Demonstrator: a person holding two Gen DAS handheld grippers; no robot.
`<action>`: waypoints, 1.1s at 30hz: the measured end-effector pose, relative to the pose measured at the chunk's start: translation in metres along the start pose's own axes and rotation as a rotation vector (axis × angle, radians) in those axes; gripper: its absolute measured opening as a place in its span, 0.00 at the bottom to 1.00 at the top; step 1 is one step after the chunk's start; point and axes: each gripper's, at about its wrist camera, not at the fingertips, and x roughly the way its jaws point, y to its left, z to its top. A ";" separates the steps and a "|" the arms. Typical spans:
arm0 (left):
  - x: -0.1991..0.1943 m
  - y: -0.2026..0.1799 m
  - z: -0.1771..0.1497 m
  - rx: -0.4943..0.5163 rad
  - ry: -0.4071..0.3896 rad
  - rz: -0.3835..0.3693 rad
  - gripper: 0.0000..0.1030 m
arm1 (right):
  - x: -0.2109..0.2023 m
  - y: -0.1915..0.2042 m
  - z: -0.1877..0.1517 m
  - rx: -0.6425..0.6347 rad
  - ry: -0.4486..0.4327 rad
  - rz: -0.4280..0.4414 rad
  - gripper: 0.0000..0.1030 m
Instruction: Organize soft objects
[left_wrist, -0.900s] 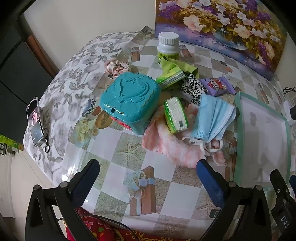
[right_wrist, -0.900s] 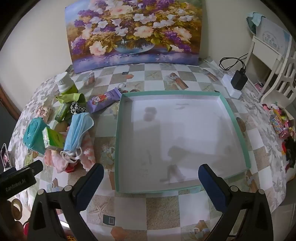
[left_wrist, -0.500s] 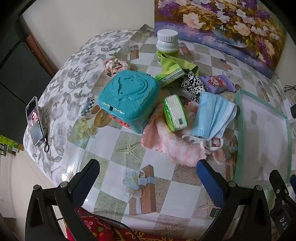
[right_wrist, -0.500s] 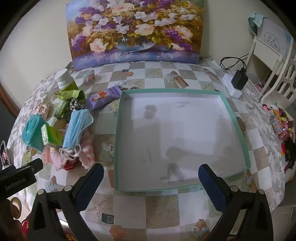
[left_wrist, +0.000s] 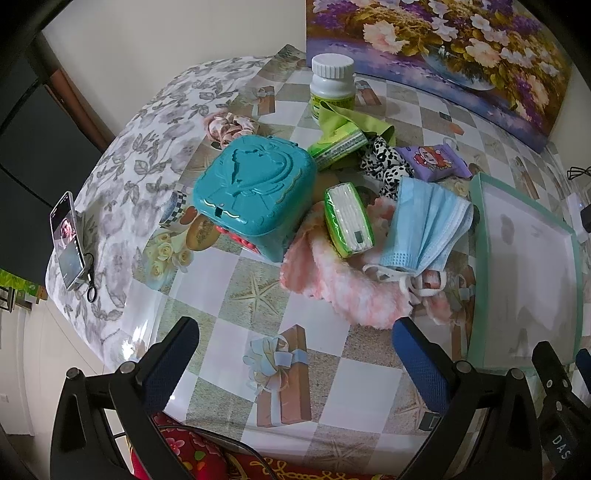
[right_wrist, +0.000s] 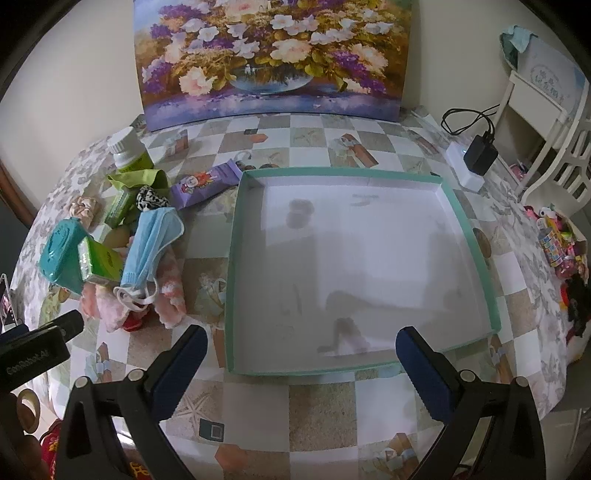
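Observation:
A pile of items lies on the table. A blue face mask rests on a pink fluffy cloth, beside a green tissue pack, a teal plastic box, a black-and-white spotted cloth, a purple pouch, a green cloth and a pink scrunchie. An empty teal-rimmed tray lies to the right of the pile. My left gripper is open and empty, in front of the pile. My right gripper is open and empty, at the tray's near edge. The mask also shows in the right wrist view.
A white pill bottle and a flower painting stand at the back. A phone lies at the table's left edge. A charger and power strip, a white chair and toys are on the right.
Both views have shifted slightly; the pile and the tray sit a little closer in frame. Both grippers stay open and nothing was grasped.

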 end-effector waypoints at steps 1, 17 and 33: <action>0.000 0.000 0.000 -0.001 0.000 0.001 1.00 | 0.000 0.000 0.000 0.001 0.003 0.000 1.00; -0.001 -0.002 -0.001 0.002 0.002 0.003 1.00 | 0.007 0.001 -0.001 0.004 0.041 -0.008 1.00; 0.001 -0.003 -0.004 0.008 0.006 0.005 1.00 | 0.010 -0.002 -0.002 0.024 0.067 -0.003 1.00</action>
